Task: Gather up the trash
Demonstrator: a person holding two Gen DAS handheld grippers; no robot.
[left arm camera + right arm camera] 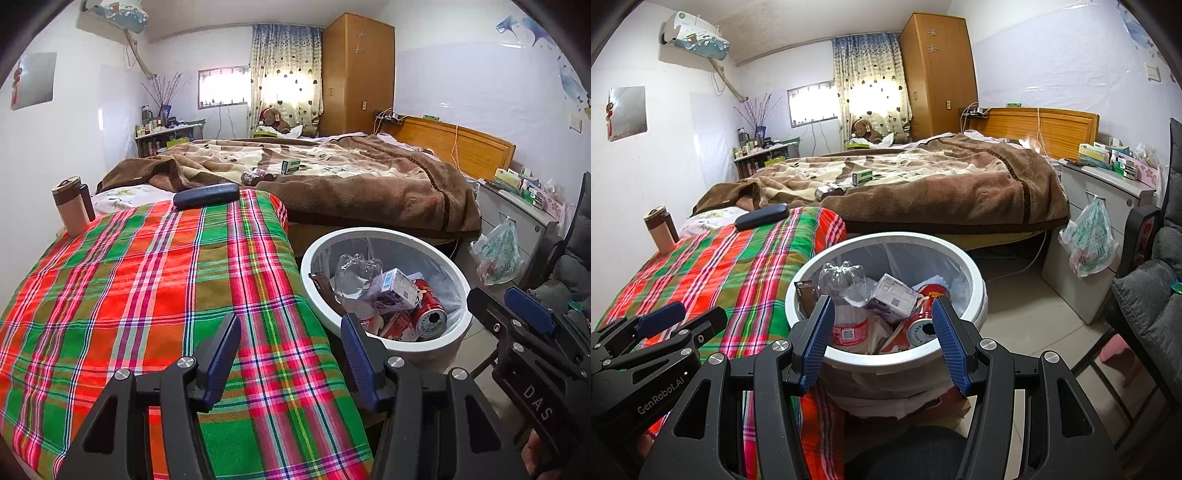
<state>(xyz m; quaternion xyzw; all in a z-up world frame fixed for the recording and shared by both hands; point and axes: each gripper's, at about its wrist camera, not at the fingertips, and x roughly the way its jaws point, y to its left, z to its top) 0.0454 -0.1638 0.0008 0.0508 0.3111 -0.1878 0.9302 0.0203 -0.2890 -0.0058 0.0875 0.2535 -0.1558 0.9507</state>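
Bin's (975, 291) lower trash perhaps hidden

Bin set right of the cloth-covered surface, bed behind.

A bottle (846, 314), carton (892, 299) and can (923, 321) are held in the bin (975, 295); a cup (72, 206) and case (207, 195) are placed at the surface's (147, 295) far edge.

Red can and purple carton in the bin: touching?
Touching. In the left wrist view the purple carton lies against the red can inside the white bin, no gap between them; the right wrist view agrees.
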